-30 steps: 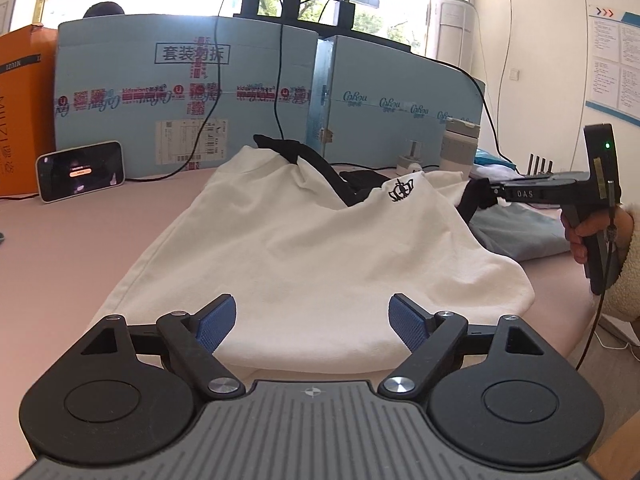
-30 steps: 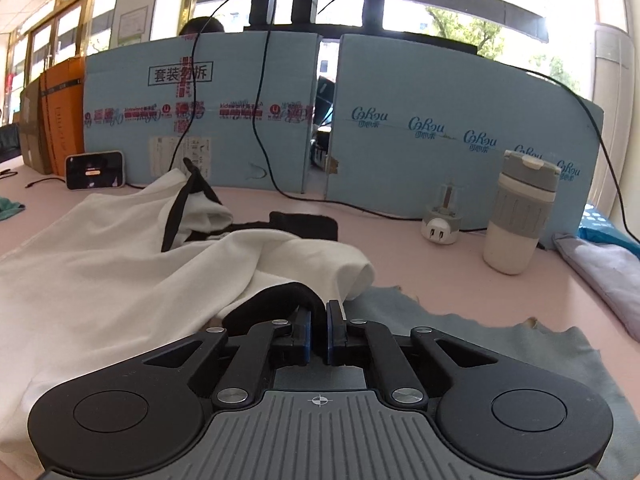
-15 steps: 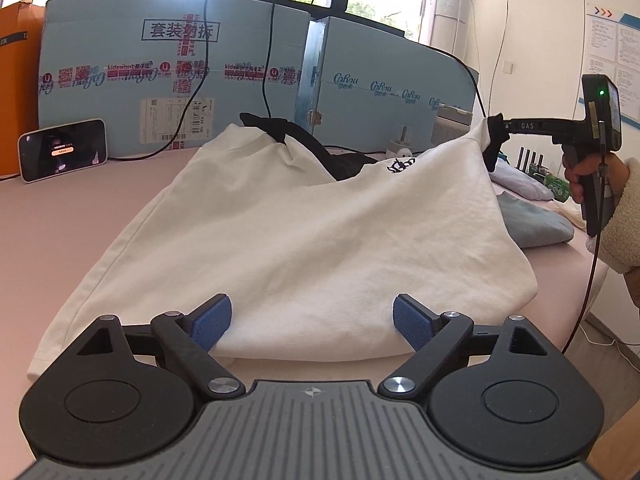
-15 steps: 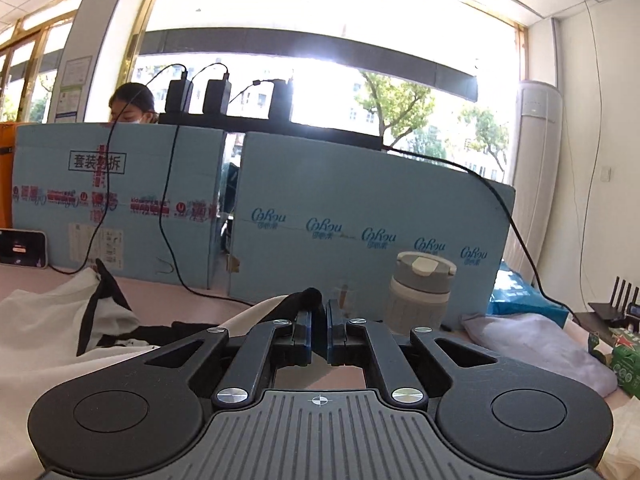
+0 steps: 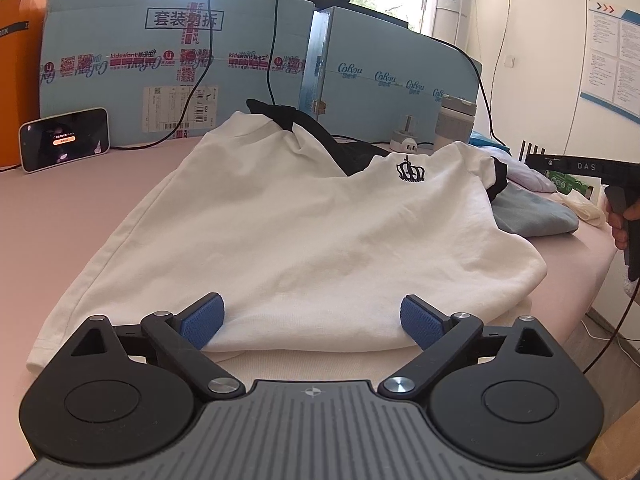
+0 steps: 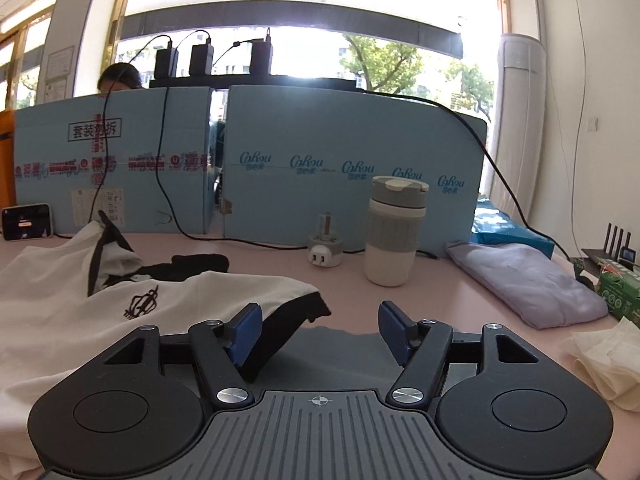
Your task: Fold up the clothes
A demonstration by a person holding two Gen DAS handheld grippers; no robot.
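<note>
Pink counter (image 5: 80,208) carries the shirt (image 5: 304,232), its far sleeve partly hidden, hem between the opening left tool (image 5: 312,316); the right tool (image 6: 320,328) is opening, cuff freed.

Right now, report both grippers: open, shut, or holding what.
Left gripper: jaws opening, wide apart over the white T-shirt hem, gripping nothing.
Right gripper: jaws opening, the shirt's black sleeve cuff loose between them, not held.

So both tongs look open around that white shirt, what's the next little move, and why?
Probably closing the left tongs on the shirt hem. Their jaws are opening wide with the folded hem lying between them, unpinched. The right tongs are opening too, and the black-trimmed sleeve lies slack on the table by their left pad, so that side seems finished.
</note>
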